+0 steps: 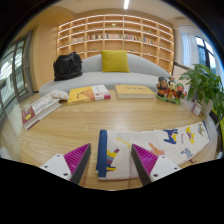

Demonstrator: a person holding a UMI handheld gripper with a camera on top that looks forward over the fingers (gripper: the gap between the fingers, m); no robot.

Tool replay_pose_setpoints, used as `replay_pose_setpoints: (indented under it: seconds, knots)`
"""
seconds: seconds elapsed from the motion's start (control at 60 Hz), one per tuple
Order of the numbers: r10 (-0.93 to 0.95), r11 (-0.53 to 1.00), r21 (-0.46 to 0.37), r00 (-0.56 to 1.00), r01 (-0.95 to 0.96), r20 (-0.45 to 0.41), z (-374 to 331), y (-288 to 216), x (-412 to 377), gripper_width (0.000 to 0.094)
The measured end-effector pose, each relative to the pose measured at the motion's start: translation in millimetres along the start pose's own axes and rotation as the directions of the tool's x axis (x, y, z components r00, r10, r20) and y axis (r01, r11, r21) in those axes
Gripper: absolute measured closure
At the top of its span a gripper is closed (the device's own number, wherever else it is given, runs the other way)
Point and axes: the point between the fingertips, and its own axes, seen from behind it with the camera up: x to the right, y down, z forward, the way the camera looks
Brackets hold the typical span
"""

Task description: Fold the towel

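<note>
Nearest my camera, the gripper (111, 163) shows its two fingers with their purple pads (77, 157), and I record the jaws as standing apart, pressing on nothing. Between them and just ahead lies the towel (150, 148), a white cloth printed with blue, yellow and orange figures, spread flat on the wooden table (80, 125); its near edge reaches into the gap between the fingers, and the bulk of it extends off toward the right finger and beyond. I cannot tell whether either pad touches the cloth. Farther across the table I note several picture books: one open book (41, 104) well to the left, another book (90, 94) near the middle, and a flat yellow book (134, 91) beside it. At the far right of the table sits a small cluster of toys (168, 90), next to a leafy green plant (206, 85). Beyond the table stands a pale sofa (140, 68) bearing a yellow cushion (115, 61) and a black bag (68, 66). Behind the sofa, wooden shelves (110, 34) line the wall.
</note>
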Motion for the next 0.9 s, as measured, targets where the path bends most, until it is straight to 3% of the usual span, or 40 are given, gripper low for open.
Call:
replay_pose_setpoints:
  seconds: [0.05, 0.083, 0.183, 0.3, 0.333, 0.35, 0.583, 0.733, 0.9]
  knots:
    - [0.006, 0.999, -0.039, 1.000, -0.006, 0.004, 10.7, 8.5, -2.6, 0.0102]
    - [-0.006, 1.000, -0.003, 1.000, 0.006, -0.001, 12.9, 1.1, -1.6, 0.0117]
    - [-0.044, 0.999, 0.002, 0.998, 0.044, 0.041, 16.9, 1.4, -11.6, 0.0367]
    - [-0.111, 0.994, 0.024, 0.987, 0.109, 0.116, 20.1, -0.5, -27.9, 0.0733]
    - [-0.111, 0.994, 0.027, 0.988, 0.108, 0.108, 21.1, -2.2, -24.2, 0.0879]
    - [-0.103, 0.994, 0.031, 0.990, 0.101, 0.093, 21.7, -3.6, -19.8, 0.0905]
    - [-0.013, 1.000, -0.003, 0.988, 0.014, 0.155, 9.6, -1.5, -29.5, 0.0910]
    - [0.114, 0.992, 0.016, 0.949, -0.124, 0.294, -30.6, -35.0, -53.6, 0.0909]
    - [0.318, 0.937, -0.023, 0.826, -0.348, 0.466, -85.4, -96.4, -49.5, 0.0909]
